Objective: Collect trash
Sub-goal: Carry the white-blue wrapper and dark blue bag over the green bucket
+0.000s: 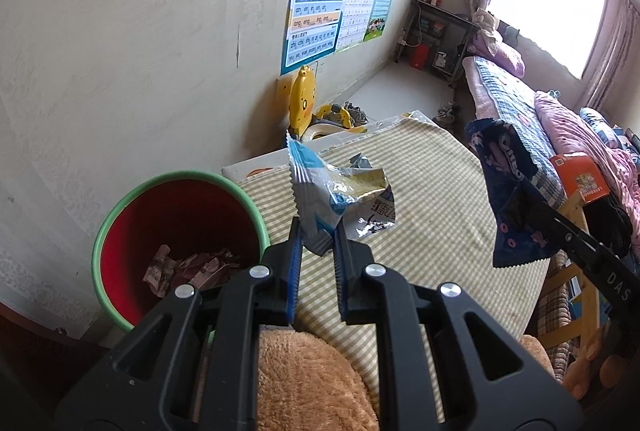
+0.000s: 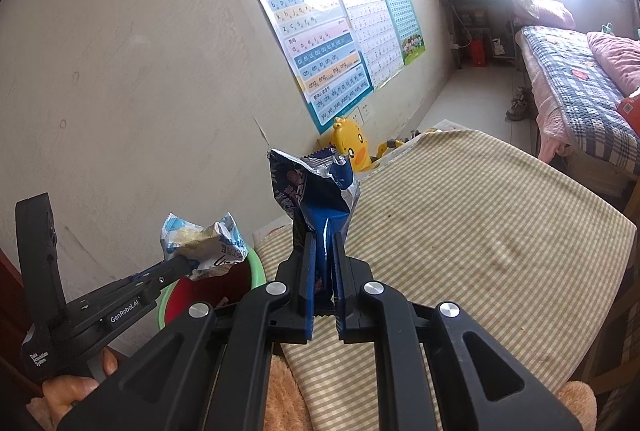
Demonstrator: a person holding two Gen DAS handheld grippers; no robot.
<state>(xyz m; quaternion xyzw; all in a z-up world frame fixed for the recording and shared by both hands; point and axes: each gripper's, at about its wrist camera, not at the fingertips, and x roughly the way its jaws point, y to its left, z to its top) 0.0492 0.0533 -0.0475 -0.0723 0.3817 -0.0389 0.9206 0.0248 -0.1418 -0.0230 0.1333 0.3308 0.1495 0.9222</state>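
My left gripper [image 1: 316, 239] is shut on a crumpled light-blue and silver snack wrapper [image 1: 340, 191], held above the checked table near the bin's rim. The red bin with a green rim [image 1: 176, 223] stands left of the table against the wall, with crumpled paper in its bottom. My right gripper [image 2: 324, 243] is shut on a dark blue Oreo wrapper [image 2: 316, 191], raised over the table. The Oreo wrapper [image 1: 508, 191] also hangs at the right in the left wrist view. The left gripper [image 2: 184, 265] with its light wrapper [image 2: 204, 243] shows over the bin [image 2: 252, 267] in the right wrist view.
The table has a green-checked cloth [image 2: 460, 231]. A yellow duck toy [image 1: 304, 99] stands behind it by the wall with posters [image 1: 320, 15]. A bed with pink bedding [image 1: 560, 135] lies to the right. A plush orange sleeve [image 1: 304, 379] shows below the left gripper.
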